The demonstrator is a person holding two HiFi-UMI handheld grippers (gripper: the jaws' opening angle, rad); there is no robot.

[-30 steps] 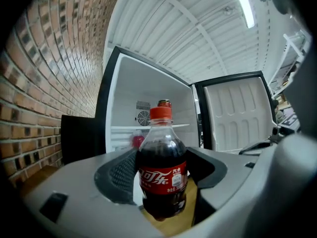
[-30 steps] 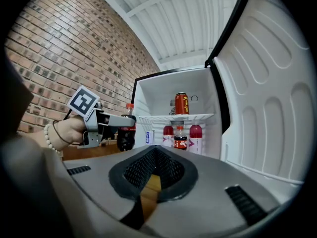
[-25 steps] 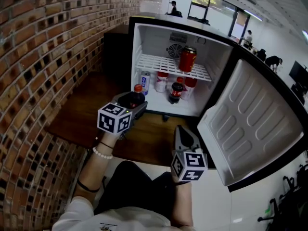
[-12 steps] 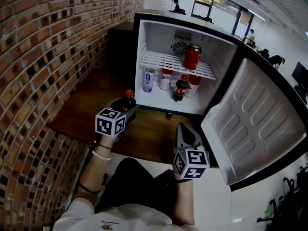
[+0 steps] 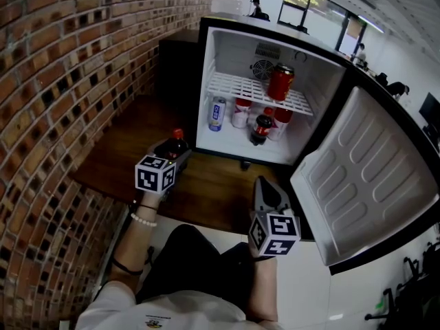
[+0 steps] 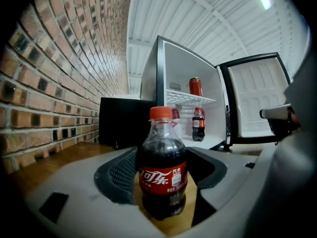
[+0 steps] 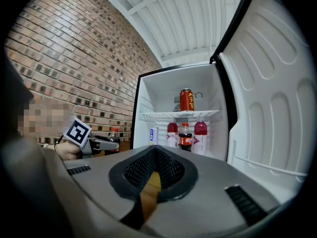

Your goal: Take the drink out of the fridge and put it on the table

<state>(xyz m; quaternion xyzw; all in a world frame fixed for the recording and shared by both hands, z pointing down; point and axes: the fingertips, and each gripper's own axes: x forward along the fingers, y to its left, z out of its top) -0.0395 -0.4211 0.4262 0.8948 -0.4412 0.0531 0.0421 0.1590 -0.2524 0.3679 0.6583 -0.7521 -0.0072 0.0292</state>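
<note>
Head view: cola bottle is pinched upright in the left gripper, out of the fridge, low over the wooden table. Left gripper view: set-down looks underway. Base contact, then a jaw release, is needed. Right gripper view: right gripper is pressed together, empty. Versus a second ago, the bottle is seen lower and further from the fridge.

Cola bottle mostly hidden behind left gripper; fridge drinks labels unreadably small.
</note>
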